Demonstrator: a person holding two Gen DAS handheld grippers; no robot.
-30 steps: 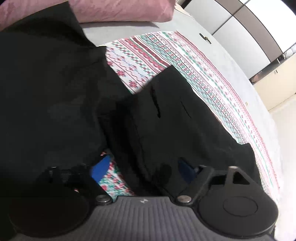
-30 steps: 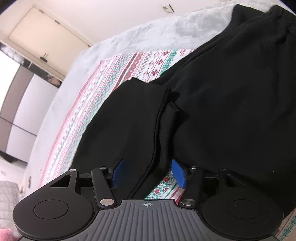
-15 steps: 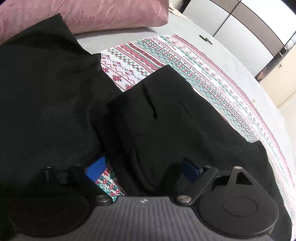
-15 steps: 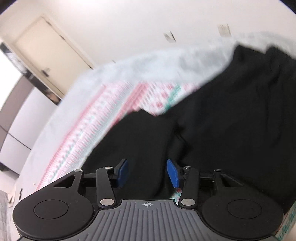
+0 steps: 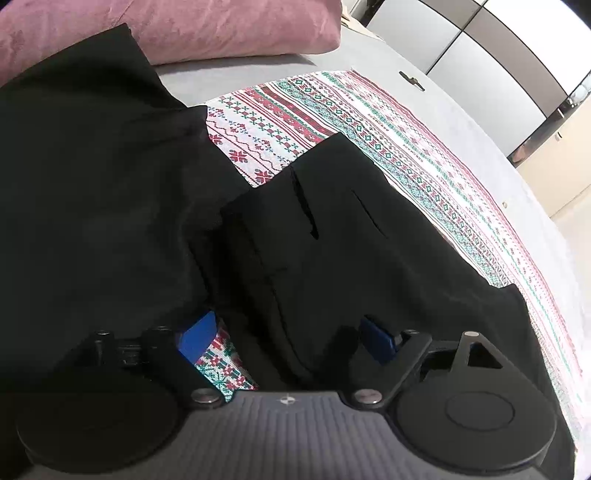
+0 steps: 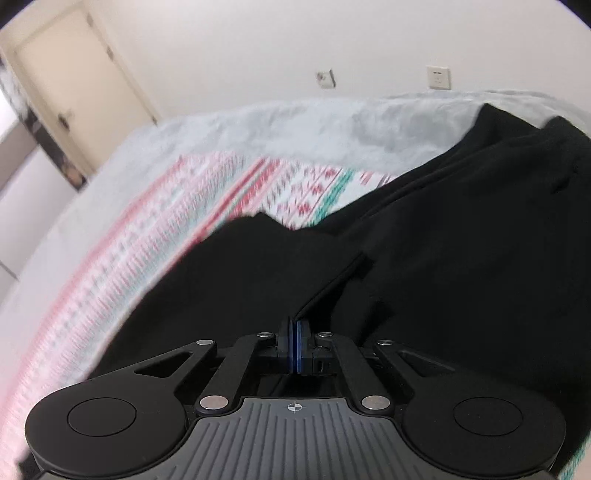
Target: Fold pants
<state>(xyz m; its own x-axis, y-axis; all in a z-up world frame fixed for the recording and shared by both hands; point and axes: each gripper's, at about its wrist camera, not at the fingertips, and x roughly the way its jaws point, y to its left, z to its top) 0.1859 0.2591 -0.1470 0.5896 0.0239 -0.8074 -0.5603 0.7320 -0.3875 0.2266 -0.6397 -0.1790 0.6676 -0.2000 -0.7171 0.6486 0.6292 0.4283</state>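
Note:
Black pants (image 5: 332,236) lie on a patterned red, green and white cloth (image 5: 362,122) on a bed. One leg end is folded back over the pants. My left gripper (image 5: 288,339) is open, its blue pads on either side of a fold of the black fabric, low over the cloth. In the right wrist view the pants (image 6: 461,240) fill the right half. My right gripper (image 6: 294,345) has its blue pads pressed together on the edge of the folded pant leg.
A pink pillow (image 5: 207,29) lies at the head of the bed behind the pants. Grey bedding (image 6: 295,125) surrounds the patterned cloth. Wardrobe doors (image 5: 487,48) stand beyond the bed. A white wall with sockets (image 6: 437,77) and a door (image 6: 74,74) show in the right wrist view.
My right gripper has closed from open onto the pant leg edge and tilted upward. My left gripper stayed open and shifted slightly along the fabric.

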